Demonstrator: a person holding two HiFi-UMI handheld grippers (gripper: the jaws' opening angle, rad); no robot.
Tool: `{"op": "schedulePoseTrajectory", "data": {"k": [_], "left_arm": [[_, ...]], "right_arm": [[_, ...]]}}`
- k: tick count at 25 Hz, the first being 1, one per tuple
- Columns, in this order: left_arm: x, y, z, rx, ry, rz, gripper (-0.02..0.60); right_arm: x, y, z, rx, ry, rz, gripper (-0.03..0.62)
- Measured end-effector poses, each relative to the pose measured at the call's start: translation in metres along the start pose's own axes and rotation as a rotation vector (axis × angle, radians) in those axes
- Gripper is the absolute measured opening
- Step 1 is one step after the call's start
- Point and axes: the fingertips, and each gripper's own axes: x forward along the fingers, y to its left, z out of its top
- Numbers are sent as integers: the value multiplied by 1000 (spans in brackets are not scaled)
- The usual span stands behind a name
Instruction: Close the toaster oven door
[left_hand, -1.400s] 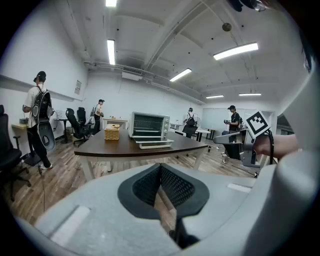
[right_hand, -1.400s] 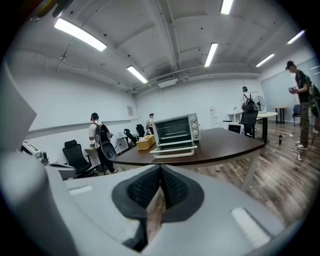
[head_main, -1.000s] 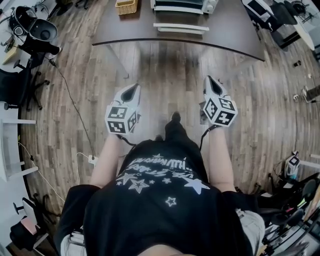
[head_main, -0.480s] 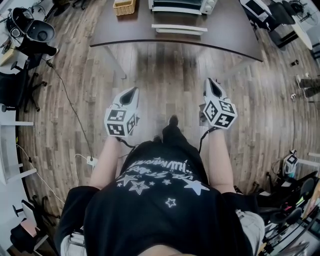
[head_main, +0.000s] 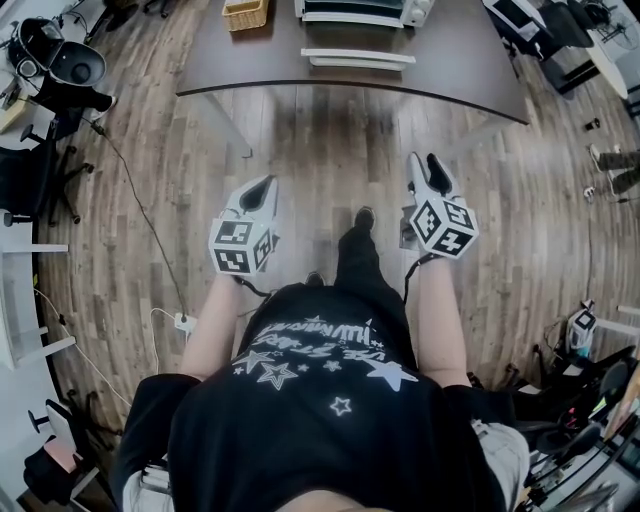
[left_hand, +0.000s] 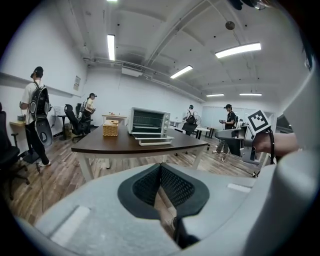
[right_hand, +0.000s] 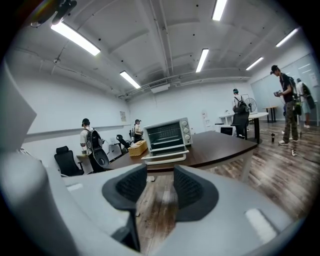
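Centrally on the table (head_main: 455, 70), toward its far edge: toaster oven (head_main: 365, 9), silver, with knobs down its right side. Faces the near edge. Door (head_main: 358, 57) down and open, lying about level in front of the cavity, its pale handle bar outermost and short of the table's near edge. Same oven (right_hand: 167, 134) and open door (right_hand: 165, 158) straight ahead in the right gripper view; likewise in the left gripper view, slightly to the left.

Beside the oven on its left, apart from it, toward the table's far left corner: woven basket (head_main: 246, 13), tan.

Well short of the table's near edge, over wood-plank floor (head_main: 330, 150): both grippers, side by side and apart, pointing at the table, touching nothing.

Left gripper (head_main: 262, 187): jaws together, ribbed black pads (left_hand: 177, 187) meeting at the tips, nothing held.

Right gripper (head_main: 427, 164): jaws wide, having just been opening; only floor visible through the gap between the pads (right_hand: 192, 187), nothing held.

Between the grippers, lower in the head view: black shoe (head_main: 363, 217) and trouser leg set forward; below, black T-shirt (head_main: 320, 400) with white stars.

Around the room: several people (left_hand: 35, 115) with backpacks, black office chairs (right_hand: 67, 162), further desks, strip lights (right_hand: 75, 37) on a white ceiling.
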Motion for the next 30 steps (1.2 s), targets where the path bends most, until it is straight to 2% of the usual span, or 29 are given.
{"op": "schedulePoseTrajectory", "data": {"k": [5, 20, 30], "left_arm": [[28, 13, 13, -12, -2, 29, 11], [165, 39, 88, -12, -9, 146, 11], [237, 36, 104, -23, 16, 232, 11]], "right_arm": [[38, -18, 3, 17, 22, -1, 193], [201, -84, 63, 12, 66, 102, 207], [278, -121, 56, 10, 150, 175, 206]]}}
